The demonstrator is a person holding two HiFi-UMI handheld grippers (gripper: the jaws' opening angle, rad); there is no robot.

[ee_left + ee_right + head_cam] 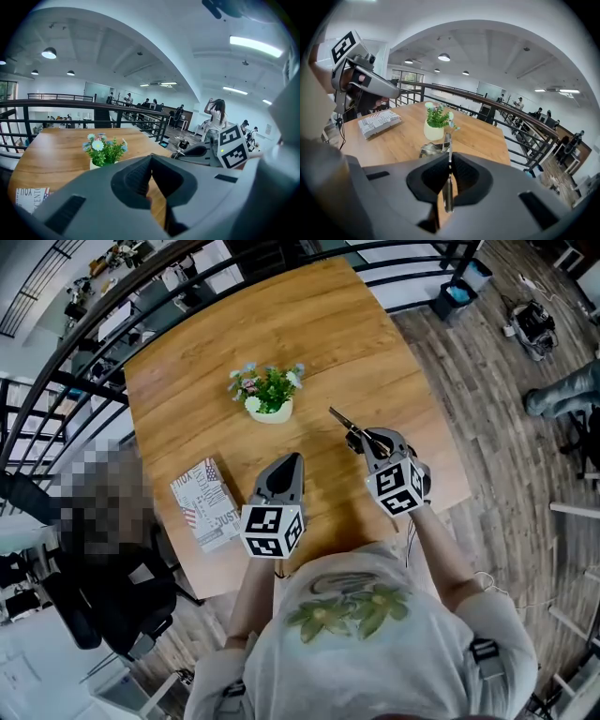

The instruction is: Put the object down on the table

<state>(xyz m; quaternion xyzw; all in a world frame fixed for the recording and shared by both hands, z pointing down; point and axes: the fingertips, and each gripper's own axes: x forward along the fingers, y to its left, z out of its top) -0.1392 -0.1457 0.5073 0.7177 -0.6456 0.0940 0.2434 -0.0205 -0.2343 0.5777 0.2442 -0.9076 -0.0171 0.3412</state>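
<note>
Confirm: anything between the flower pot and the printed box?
Nothing; only bare tabletop separates the flower pot and the printed box, clearest in the head view.

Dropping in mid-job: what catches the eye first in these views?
The right gripper stands out, its jaws shut on a thin metal tool over the right side of the table. A small flower pot sits mid-table. A printed book lies near the left edge, with the left gripper, shut and empty, beside it.
</note>
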